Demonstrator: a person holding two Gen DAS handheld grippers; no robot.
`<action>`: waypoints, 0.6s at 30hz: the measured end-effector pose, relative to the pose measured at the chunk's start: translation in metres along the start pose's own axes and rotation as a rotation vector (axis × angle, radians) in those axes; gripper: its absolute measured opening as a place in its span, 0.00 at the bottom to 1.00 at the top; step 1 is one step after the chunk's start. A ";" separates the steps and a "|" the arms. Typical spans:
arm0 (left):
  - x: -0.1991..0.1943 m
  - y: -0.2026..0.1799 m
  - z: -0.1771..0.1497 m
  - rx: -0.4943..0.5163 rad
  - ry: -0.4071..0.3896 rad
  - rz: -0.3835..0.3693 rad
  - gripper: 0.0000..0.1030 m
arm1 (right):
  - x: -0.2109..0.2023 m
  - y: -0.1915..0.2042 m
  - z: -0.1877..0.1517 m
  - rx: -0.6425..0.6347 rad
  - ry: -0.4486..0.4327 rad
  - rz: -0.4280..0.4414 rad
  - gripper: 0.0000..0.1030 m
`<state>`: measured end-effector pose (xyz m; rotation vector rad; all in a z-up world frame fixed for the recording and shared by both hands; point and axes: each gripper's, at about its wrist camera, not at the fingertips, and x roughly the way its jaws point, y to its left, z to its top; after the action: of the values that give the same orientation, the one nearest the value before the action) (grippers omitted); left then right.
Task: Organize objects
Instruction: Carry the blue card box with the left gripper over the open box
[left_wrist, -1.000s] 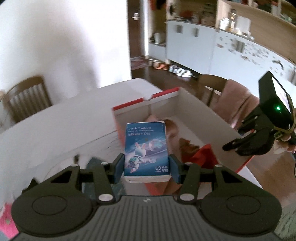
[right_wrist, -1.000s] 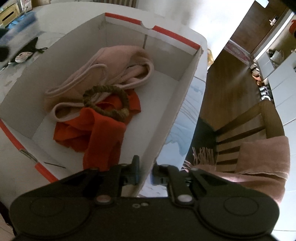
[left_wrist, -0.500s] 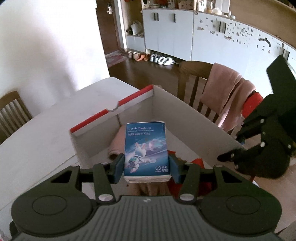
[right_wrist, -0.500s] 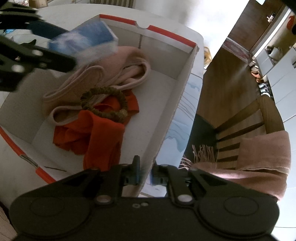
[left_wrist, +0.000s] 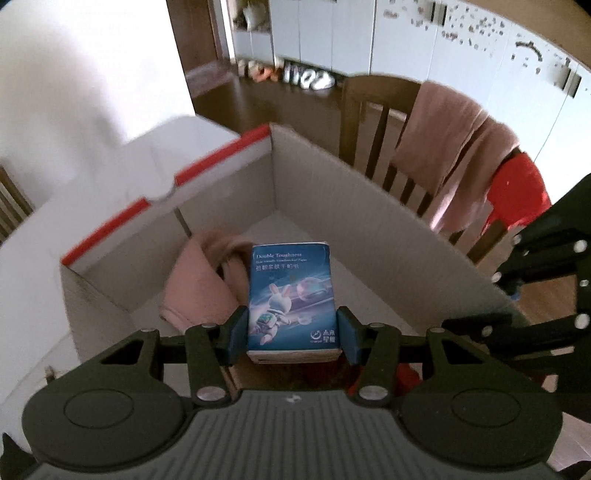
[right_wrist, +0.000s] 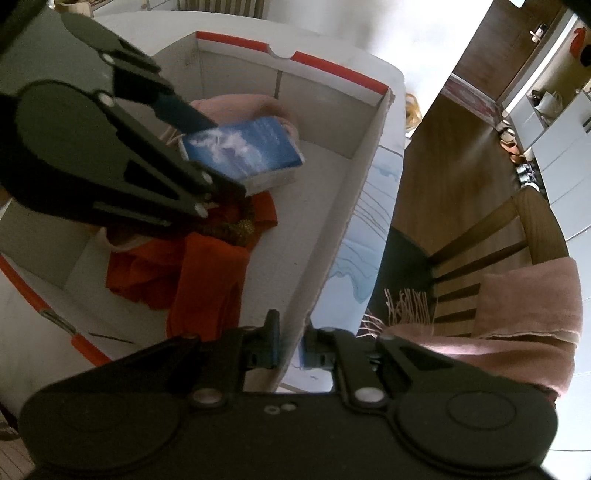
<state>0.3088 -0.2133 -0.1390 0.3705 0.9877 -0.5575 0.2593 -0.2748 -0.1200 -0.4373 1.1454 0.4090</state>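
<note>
The left gripper (left_wrist: 293, 334) clamps the blue tissue pack (left_wrist: 291, 299) by its two long sides near the pack's near end; the pack juts toward 12 o'clock, long axis along the fingers, printed face up. It hangs over the open cardboard box (left_wrist: 369, 206), above the pink cloth (left_wrist: 199, 280) at 10 o'clock. The right gripper (right_wrist: 290, 349) is clenched on the box's wall (right_wrist: 332, 251), with the orange cloth (right_wrist: 199, 280) inside at 11 o'clock.
</note>
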 end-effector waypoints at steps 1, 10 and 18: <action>0.003 0.001 0.000 -0.004 0.020 -0.006 0.49 | -0.001 0.000 0.000 0.000 -0.001 0.001 0.08; 0.012 0.006 -0.006 -0.010 0.083 -0.028 0.49 | -0.003 0.000 0.000 -0.002 -0.001 0.003 0.08; -0.009 0.013 -0.014 -0.047 0.034 -0.082 0.64 | -0.003 0.001 0.000 -0.003 0.000 -0.003 0.08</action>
<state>0.3033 -0.1926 -0.1382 0.2994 1.0507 -0.6030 0.2580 -0.2744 -0.1170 -0.4414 1.1445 0.4077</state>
